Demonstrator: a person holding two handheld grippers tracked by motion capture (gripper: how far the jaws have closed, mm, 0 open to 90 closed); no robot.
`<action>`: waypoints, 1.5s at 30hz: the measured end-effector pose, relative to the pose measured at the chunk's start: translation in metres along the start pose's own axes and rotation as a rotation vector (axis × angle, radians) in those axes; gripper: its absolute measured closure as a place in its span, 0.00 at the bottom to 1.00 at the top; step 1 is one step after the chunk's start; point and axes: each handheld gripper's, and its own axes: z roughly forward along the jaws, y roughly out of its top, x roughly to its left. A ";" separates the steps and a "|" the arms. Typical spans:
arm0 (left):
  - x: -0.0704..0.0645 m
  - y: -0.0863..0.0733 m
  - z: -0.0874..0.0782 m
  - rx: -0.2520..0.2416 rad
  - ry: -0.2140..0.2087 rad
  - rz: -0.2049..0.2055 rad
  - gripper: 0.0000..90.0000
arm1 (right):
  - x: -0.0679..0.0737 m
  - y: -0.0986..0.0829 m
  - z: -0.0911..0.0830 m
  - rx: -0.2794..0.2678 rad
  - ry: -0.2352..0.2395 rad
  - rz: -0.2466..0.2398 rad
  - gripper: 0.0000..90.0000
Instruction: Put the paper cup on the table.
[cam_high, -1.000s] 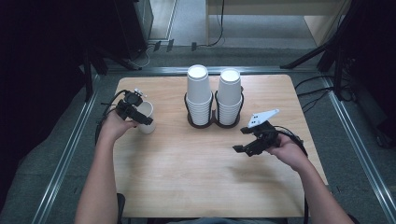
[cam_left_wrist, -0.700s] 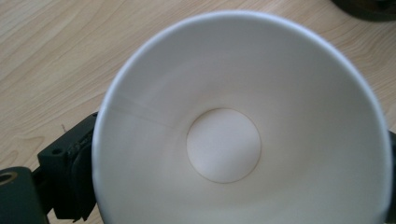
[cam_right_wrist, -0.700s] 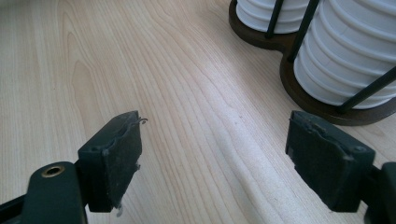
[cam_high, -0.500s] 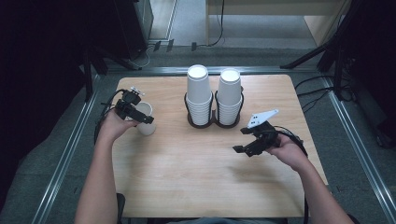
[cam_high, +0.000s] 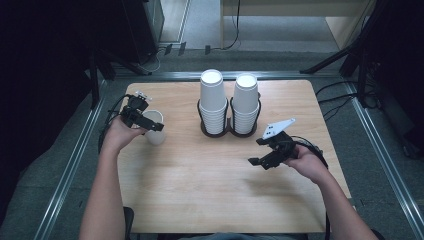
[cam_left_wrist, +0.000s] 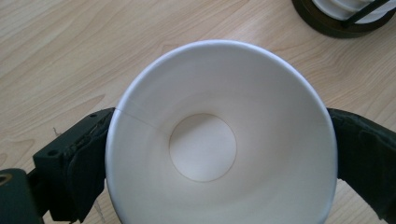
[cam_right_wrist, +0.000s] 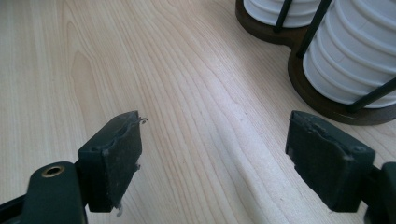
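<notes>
A white paper cup (cam_left_wrist: 219, 140) stands upright at the bench's (cam_high: 200, 185) left edge, its lower wall hidden, clasped by the left gripper's (cam_high: 145, 121) fingers (cam_left_wrist: 74, 158). The right gripper (cam_right_wrist: 210, 158) hovers wide open and empty over pale wood, dark floor around.

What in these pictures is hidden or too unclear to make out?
- Outer wall of the white paper cup: in the left gripper view the camera looks straight into it, and the black jaws cover both sides.
- Number of cups in the two white stacked-cup columns: rims too small to count in the high view, cut off by the edge in the right gripper view.
- Black wire cup holder: its base is mostly hidden by the stacks.
</notes>
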 end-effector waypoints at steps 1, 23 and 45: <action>0.000 0.000 -0.001 0.001 -0.001 0.004 0.00 | 0.000 0.000 0.001 0.005 -0.004 -0.006 0.21; 0.002 0.001 -0.026 -0.069 -0.032 -0.016 0.00 | 0.000 -0.001 0.000 0.010 -0.005 -0.009 0.21; -0.017 0.014 -0.049 -0.142 -0.119 -0.015 0.00 | -0.001 -0.001 -0.001 0.011 -0.001 -0.008 0.21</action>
